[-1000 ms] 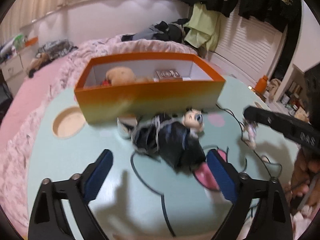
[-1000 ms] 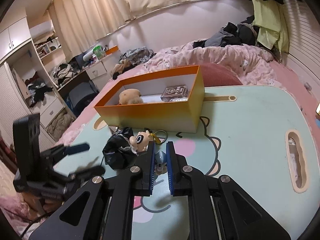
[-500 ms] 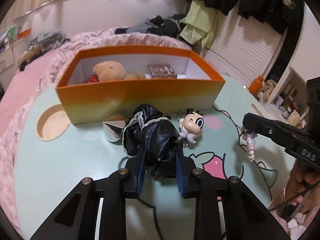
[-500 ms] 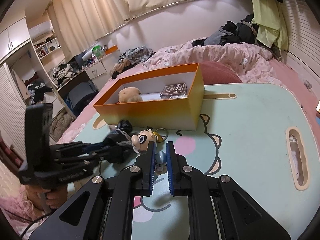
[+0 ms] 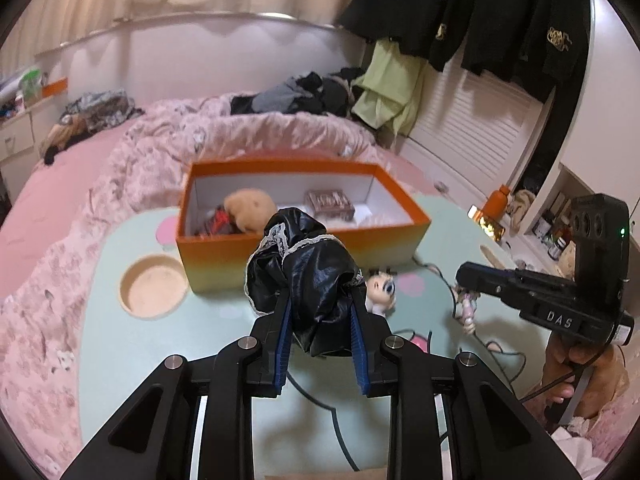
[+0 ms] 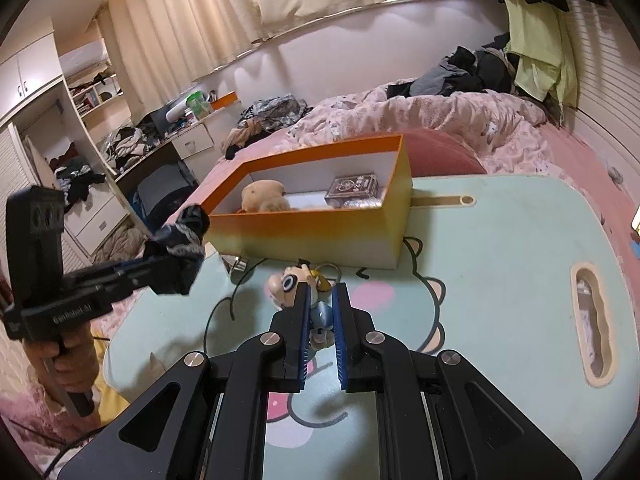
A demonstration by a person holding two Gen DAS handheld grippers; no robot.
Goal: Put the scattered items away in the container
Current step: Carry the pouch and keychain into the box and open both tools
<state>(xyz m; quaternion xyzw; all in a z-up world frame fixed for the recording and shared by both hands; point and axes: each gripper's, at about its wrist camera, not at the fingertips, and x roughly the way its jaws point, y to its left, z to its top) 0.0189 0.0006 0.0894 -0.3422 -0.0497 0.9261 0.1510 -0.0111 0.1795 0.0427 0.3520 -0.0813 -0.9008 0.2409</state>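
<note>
Cream curtains (image 6: 208,12) are drawn across the window, a pink quilt (image 5: 208,136) is rumpled over the bed, dark jackets (image 5: 500,20) are hung by the slatted wall.

The left gripper (image 5: 320,316) is clamped on a bundle of black satin cloth with white lace trim (image 5: 304,272), which hangs clear of the pale green table (image 5: 132,360). Beyond it, toward the table's far edge, stands the orange box (image 5: 304,248), holding a tan plush toy (image 5: 250,210) and a small patterned box (image 5: 330,202). A big-eyed figurine (image 5: 382,290) lies just before the orange box, and the right gripper (image 5: 472,280), gripping a small pale charm (image 5: 466,308), reaches in over the table's right edge.
</note>
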